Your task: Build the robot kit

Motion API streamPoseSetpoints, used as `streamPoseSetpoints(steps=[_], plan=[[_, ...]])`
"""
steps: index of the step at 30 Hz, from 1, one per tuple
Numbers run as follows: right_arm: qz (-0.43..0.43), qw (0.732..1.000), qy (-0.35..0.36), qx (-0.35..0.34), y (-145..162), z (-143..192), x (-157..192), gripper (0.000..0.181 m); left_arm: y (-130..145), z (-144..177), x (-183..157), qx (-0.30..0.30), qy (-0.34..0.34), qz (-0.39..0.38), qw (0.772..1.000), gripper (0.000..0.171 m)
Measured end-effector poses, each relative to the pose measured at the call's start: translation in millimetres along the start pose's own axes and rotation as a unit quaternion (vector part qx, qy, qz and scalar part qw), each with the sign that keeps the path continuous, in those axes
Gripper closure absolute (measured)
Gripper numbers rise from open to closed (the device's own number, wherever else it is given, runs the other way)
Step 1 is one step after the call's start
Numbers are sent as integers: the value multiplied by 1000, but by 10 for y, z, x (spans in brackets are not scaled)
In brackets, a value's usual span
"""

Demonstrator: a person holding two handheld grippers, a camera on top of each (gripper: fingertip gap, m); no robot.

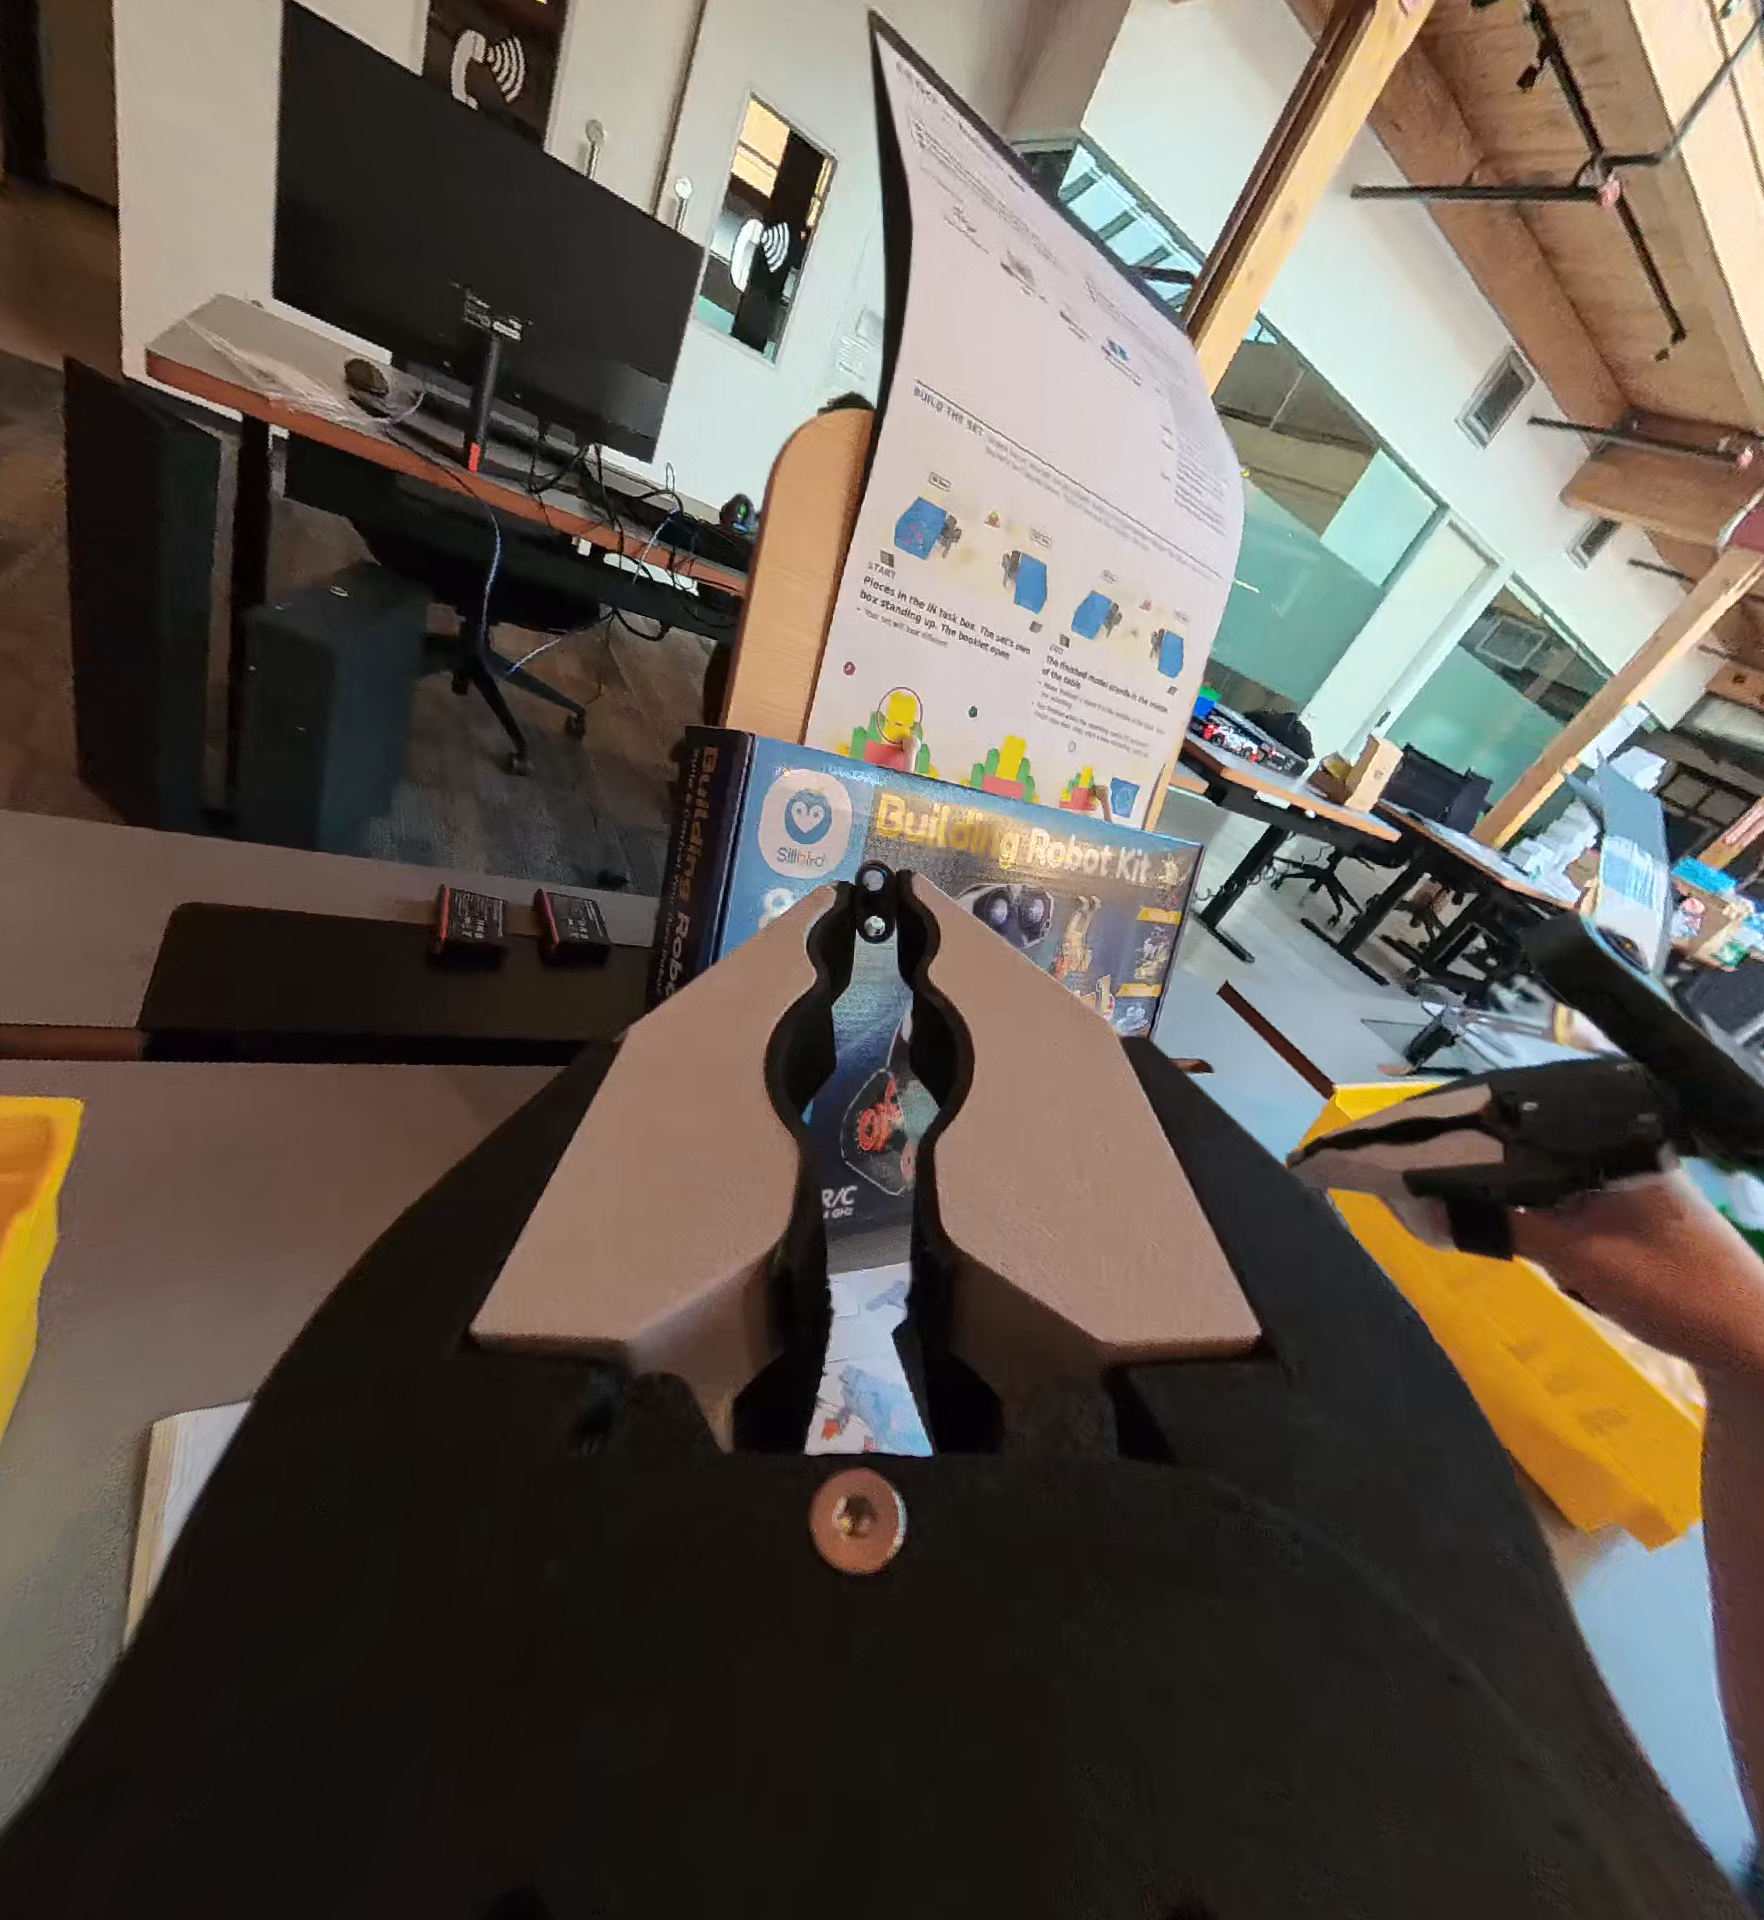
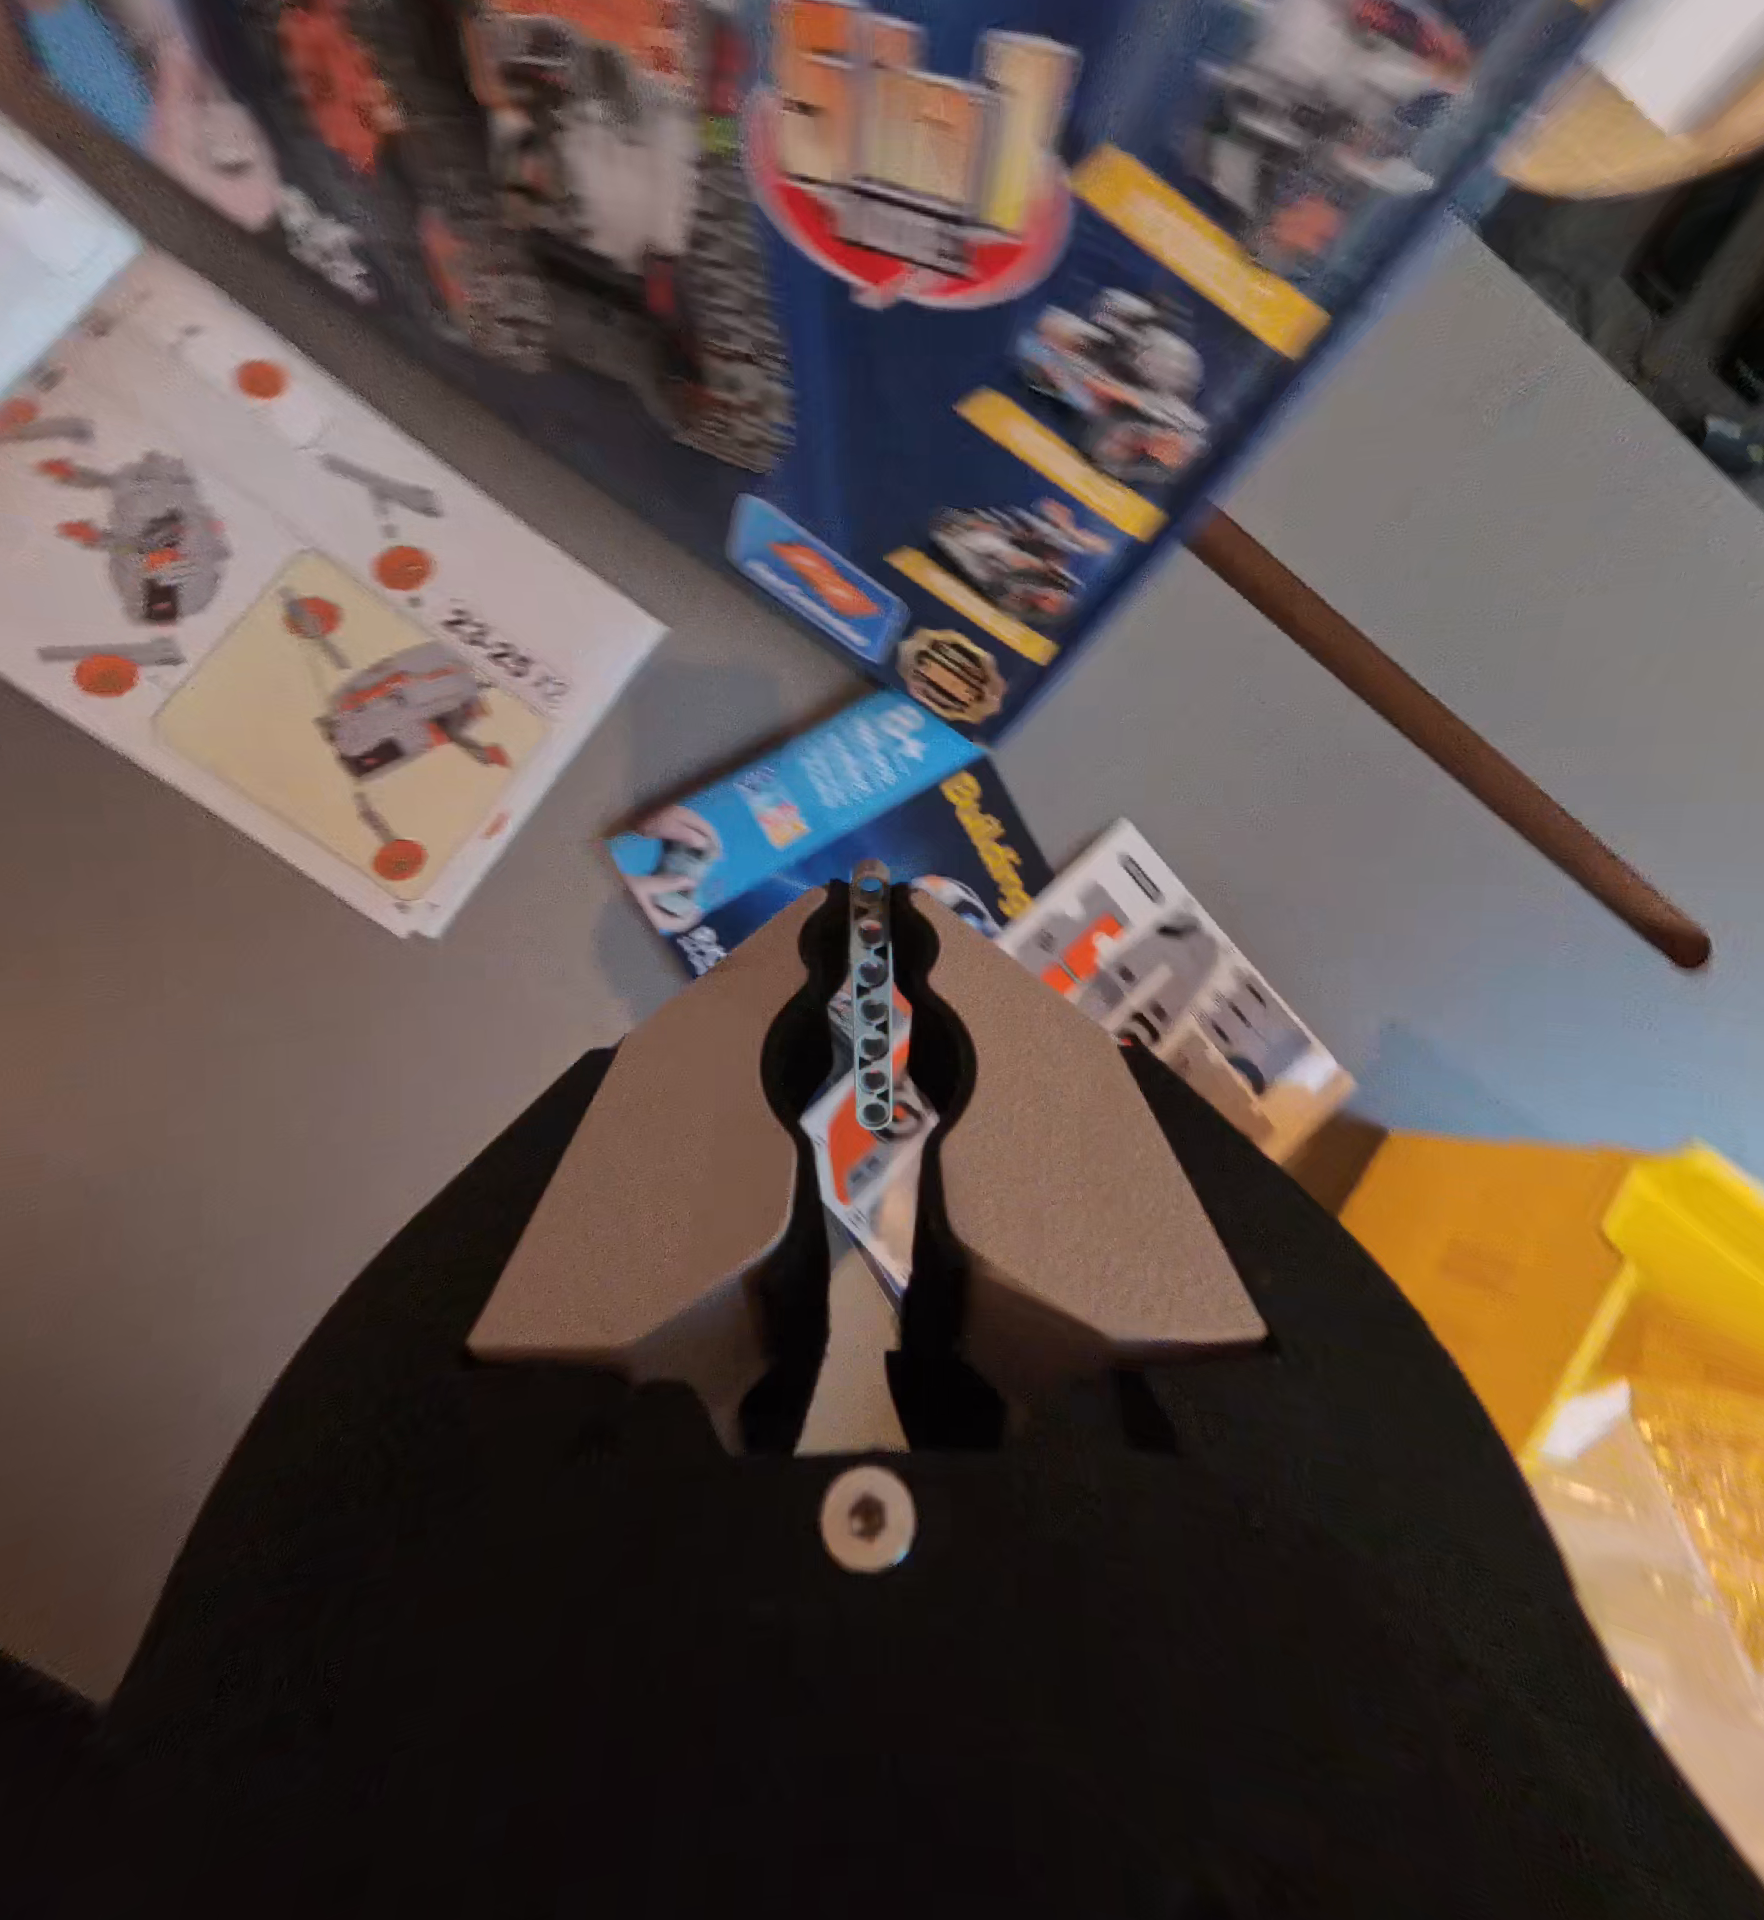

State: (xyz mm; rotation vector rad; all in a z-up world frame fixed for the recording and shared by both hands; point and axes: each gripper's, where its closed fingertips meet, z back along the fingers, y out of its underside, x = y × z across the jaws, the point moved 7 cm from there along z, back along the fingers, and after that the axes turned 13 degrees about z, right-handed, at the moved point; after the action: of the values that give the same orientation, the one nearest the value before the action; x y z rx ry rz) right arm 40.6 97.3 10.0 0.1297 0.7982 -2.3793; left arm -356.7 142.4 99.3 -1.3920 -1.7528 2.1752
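Left hand-held gripper (image 1: 883, 904) is pinching a small black piece (image 1: 874, 914) before the blue box (image 1: 961, 862); right hand-held gripper (image 2: 873, 914) is gripping a grey holed beam (image 2: 870, 1018), lengthwise along its fingers.

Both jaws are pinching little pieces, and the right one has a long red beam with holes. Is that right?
Not quite. The beam in the right gripper is grey, not red, as the right wrist view shows. The left gripper does pinch a small black piece.
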Motion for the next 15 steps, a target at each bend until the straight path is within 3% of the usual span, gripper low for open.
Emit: streamPoseSetpoints(steps=[3, 7, 9, 13, 15], plan=[[25, 1000, 14, -1, 113, 157, -89, 176, 46, -48, 7, 12, 22, 25, 999, 167], [113, 989, -97, -16, -95, 55, 407, 176, 155, -147, -56, 39, 42, 34, 998, 166], [196, 968, -155, 12, -115, -76, 748, 175, 184, -166, -81, 49, 46, 34, 997, 166], [343, 903, -246, 83, -30, -308, 1412, 176, 193, -170, -68, 57, 46, 38, 997, 166], [380, 880, -275, 71, -77, -343, 1672, 176, 197, -171, -60, 61, 49, 44, 996, 166]])
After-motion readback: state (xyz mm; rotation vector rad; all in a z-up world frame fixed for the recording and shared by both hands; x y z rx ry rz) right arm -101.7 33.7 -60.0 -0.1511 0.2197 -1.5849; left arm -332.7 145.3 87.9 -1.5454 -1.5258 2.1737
